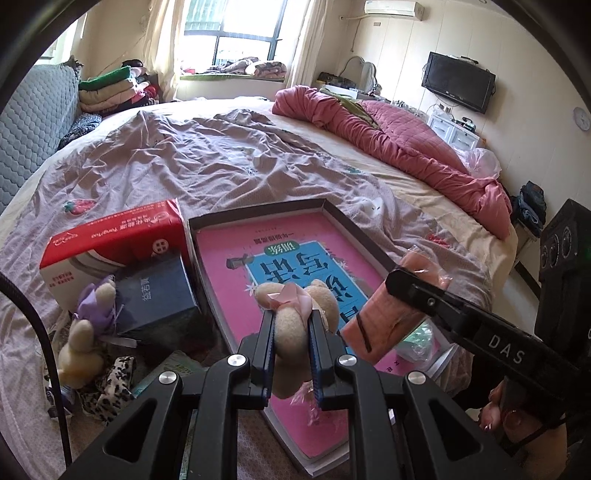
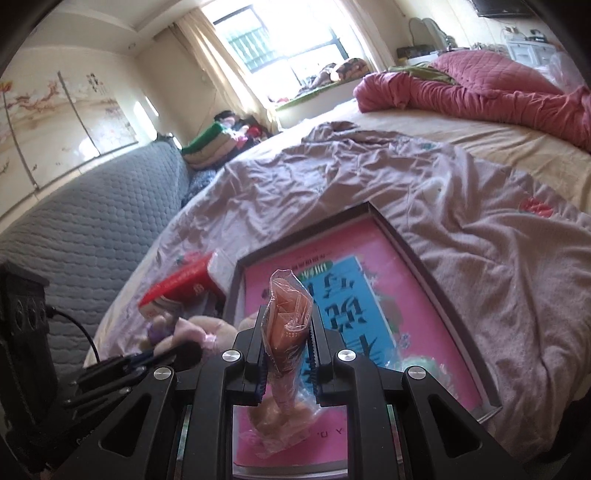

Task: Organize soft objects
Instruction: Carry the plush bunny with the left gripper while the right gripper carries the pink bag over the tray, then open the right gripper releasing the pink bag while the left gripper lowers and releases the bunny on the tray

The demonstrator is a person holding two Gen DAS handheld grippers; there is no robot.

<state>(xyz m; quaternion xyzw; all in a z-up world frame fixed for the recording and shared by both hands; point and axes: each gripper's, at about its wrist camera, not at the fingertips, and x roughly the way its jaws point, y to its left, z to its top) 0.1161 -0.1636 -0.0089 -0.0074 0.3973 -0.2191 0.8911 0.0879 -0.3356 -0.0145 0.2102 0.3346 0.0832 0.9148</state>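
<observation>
1. On the bed (image 1: 229,155), a wrinkled mauve sheet (image 1: 177,162) covers the near part; a beige mattress cover (image 1: 417,184) shows further right, and a rolled pink quilt (image 1: 417,147) lies along the far right side.
2. Behind the bed stands a bright window (image 1: 236,29) with curtains; a television (image 1: 458,86) hangs on the right wall, and a grey quilted sofa (image 1: 33,122) runs along the left side.
3. A shallow grey box (image 1: 354,225) lies on the sheet with a pink book (image 1: 229,258) flat inside it.
4. The left gripper (image 1: 291,332) has its fingers closed on a beige plush bear (image 1: 291,321) with a pink ribbon, held over the book.
5. The right gripper (image 2: 288,354) has its fingers closed on a peach cloth in a clear plastic bag (image 2: 290,310), also held above the box.
6. Left of the box, touching its edge, stand a red and white carton (image 1: 110,240) and a dark blue box (image 1: 155,291); a plush rabbit (image 1: 81,350) and a leopard-print cloth (image 1: 110,384) lie near them.
7. A pale green soft item (image 1: 417,339) rests in the box near its right wall.
8. Open sheet lies beyond the box's far edge and to its right.
</observation>
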